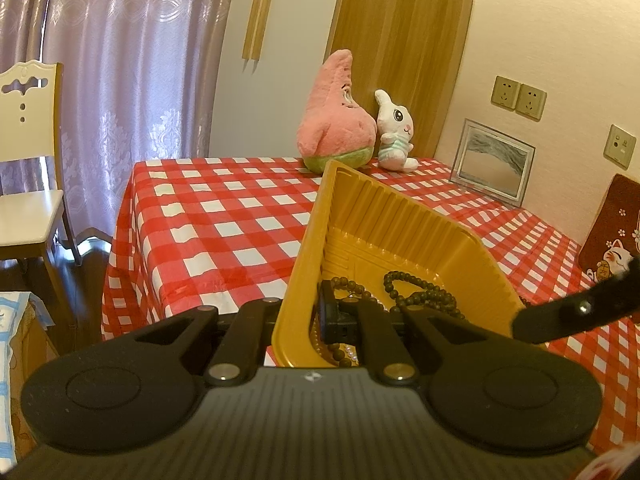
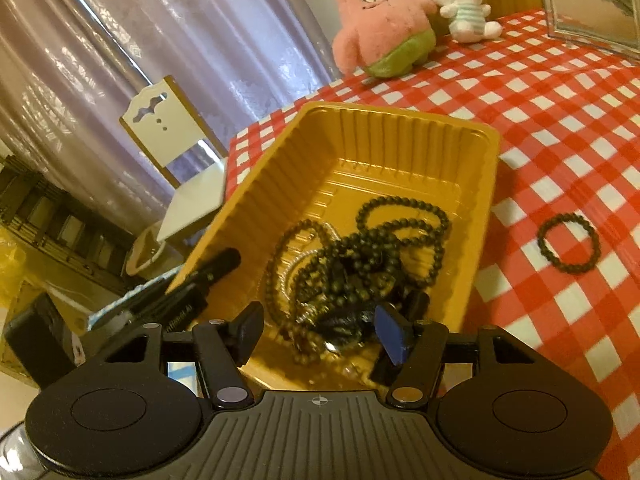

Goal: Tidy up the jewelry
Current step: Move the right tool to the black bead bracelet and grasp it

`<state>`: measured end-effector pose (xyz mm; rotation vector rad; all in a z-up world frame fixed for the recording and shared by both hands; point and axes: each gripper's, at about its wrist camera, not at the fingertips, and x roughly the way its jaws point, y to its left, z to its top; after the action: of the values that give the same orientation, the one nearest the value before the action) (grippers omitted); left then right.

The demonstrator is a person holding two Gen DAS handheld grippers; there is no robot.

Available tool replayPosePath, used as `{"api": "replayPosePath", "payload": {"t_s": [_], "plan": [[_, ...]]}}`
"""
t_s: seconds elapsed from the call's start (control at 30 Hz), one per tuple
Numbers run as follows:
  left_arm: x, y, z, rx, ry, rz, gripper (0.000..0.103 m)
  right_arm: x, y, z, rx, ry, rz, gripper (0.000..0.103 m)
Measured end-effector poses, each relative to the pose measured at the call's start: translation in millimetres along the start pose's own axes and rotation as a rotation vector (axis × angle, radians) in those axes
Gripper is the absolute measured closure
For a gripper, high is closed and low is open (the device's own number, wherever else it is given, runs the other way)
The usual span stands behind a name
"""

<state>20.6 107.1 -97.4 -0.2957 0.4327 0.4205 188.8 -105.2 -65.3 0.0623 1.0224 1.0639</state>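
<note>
A gold plastic tray (image 1: 360,208) (image 2: 360,148) sits tilted at the table's near edge, holding a tangle of dark bead necklaces (image 2: 360,256) (image 1: 420,296) and a string of pearls. My left gripper (image 1: 308,320) is shut on the tray's left wall; it also shows in the right wrist view (image 2: 216,268). My right gripper (image 2: 316,332) is open, just above the beads at the tray's near end, and holds nothing. Part of it shows in the left wrist view (image 1: 576,312). One dark bead bracelet (image 2: 568,244) lies on the checked cloth to the right of the tray.
The table has a red and white checked cloth (image 1: 224,216). At its back stand a pink plush star (image 1: 336,116), a white plush rabbit (image 1: 394,136) and a picture frame (image 1: 492,160). A red pouch (image 1: 612,232) lies right. A white chair (image 1: 28,184) stands left of the table.
</note>
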Motion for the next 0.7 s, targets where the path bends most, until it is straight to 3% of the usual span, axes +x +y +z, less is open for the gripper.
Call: {"api": "replayPosePath", "payload": {"t_s": [0.27,0.7], "plan": [[1,0,0,0.001,0.000,0.001,0.096,-33,-28,-13,0.052,-0.062,-0.076,0.041],[1,-1,0,0.002,0.003,0.004,0.096,-60,-95,-17,0.133,-0.132,-0.329,0.041]]}}
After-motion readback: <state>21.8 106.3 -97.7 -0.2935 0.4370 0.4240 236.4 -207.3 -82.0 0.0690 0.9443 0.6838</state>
